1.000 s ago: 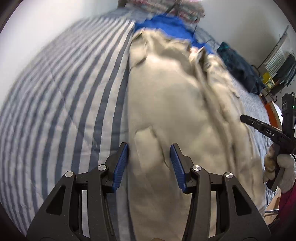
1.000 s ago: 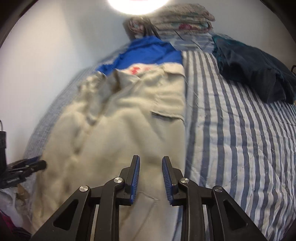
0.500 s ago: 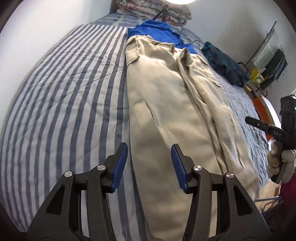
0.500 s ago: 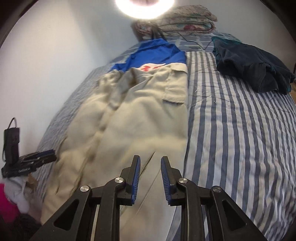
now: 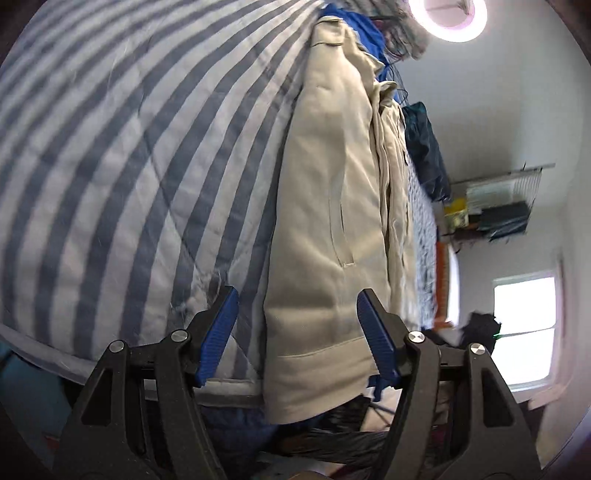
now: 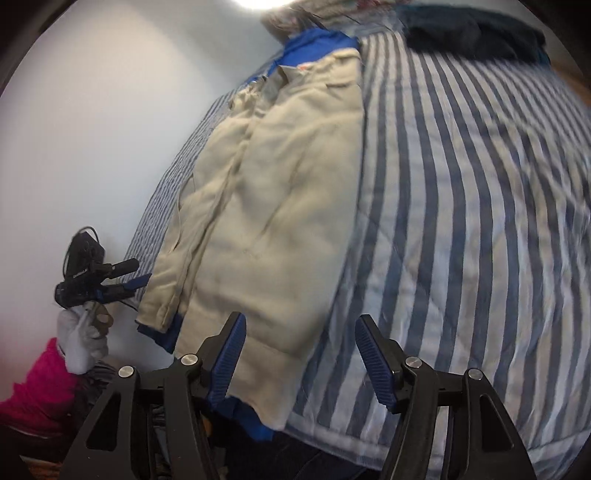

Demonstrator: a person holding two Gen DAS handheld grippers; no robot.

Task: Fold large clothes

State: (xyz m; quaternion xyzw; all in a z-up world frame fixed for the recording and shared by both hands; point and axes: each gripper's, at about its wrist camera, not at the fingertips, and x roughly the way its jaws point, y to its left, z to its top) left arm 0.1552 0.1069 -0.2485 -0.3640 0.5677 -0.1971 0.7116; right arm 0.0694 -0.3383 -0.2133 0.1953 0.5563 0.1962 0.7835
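A long beige garment [image 5: 328, 206] lies lengthwise on the striped bed [image 5: 122, 155], and its near hem hangs over the bed's front edge. Blue cloth [image 6: 317, 44] shows under it at the far end and at the near hem. My left gripper [image 5: 299, 332] hovers just before that hem. Its jaws are opening, and the hem shows between them without the pads touching it. My right gripper [image 6: 299, 354] stands at the garment's [image 6: 273, 206] other near corner, jaws also opening, pads clear of the cloth. The right wrist view shows the left gripper [image 6: 140, 280] in a white-gloved hand [image 6: 81, 339].
A dark teal garment [image 6: 472, 33] lies crumpled at the far side of the bed, also seen as a dark teal heap [image 5: 424, 147]. Folded blankets [image 6: 332, 7] are stacked at the head. A wall rack [image 5: 498, 199] and a window [image 5: 524, 325] are on the right; a white wall [image 6: 110, 129] flanks the bed.
Both grippers have drawn back from over the garment to the bed's near edge and their jaws have spread wider. The left view has rolled, so the bed now tilts.
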